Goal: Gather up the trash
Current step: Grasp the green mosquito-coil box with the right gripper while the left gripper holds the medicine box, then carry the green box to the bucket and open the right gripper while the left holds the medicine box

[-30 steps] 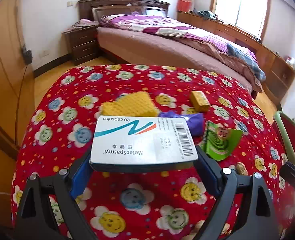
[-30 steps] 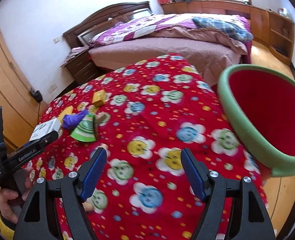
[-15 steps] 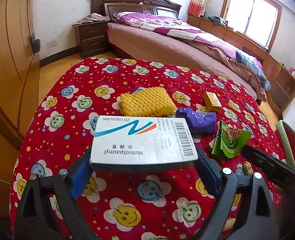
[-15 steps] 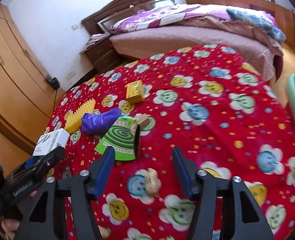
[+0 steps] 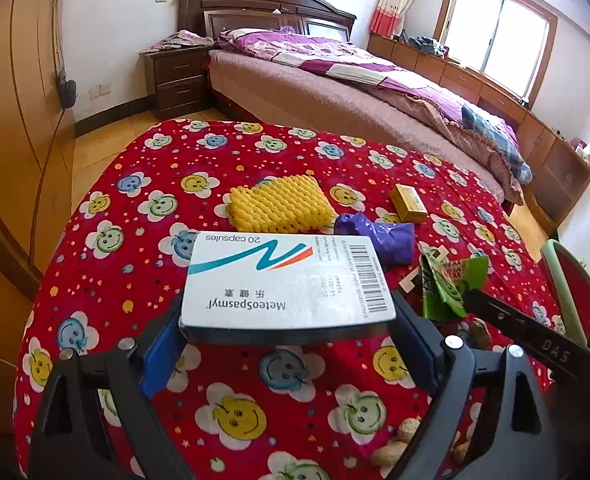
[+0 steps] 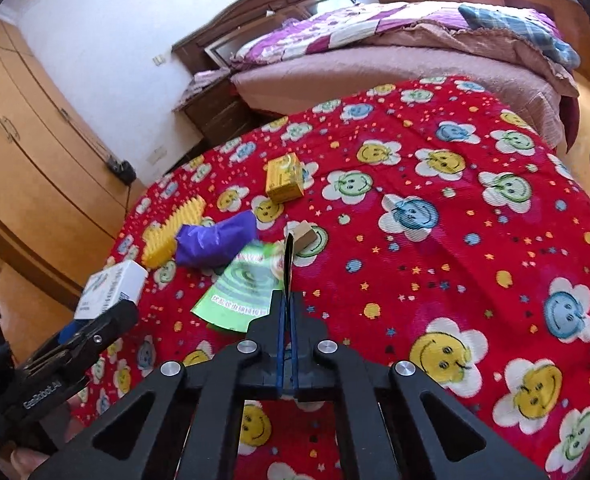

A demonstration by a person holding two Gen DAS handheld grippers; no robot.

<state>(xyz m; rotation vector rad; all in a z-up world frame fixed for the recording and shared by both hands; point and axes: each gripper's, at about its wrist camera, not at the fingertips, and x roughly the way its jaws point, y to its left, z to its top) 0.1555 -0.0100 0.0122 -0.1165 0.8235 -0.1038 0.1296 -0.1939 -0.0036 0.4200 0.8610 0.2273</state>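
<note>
A white medicine box [image 5: 287, 284] sits clamped between the blue pads of my left gripper [image 5: 287, 340], held flat above the red smiley-flower tablecloth [image 5: 143, 208]. In the right wrist view that box [image 6: 111, 288] and the left gripper [image 6: 95, 332] show at the lower left. My right gripper [image 6: 287, 300] is shut on the upright edge of a green spiral-print wrapper [image 6: 247, 288]. From the left wrist view, the right gripper [image 5: 471, 300] reaches in from the right onto the green wrapper [image 5: 451, 280].
On the cloth lie a yellow foam net [image 5: 279, 204], a purple bag [image 5: 379, 236], a small yellow box [image 5: 409, 203], a small tan block [image 6: 305, 234] and peanuts [image 5: 399, 440]. A green-rimmed red bin [image 5: 567, 292] stands beyond the table's right edge. A bed lies behind.
My right gripper swung left from near the bin to the green wrapper and its jaws closed on the wrapper's edge. The left gripper kept hold of the white box.
</note>
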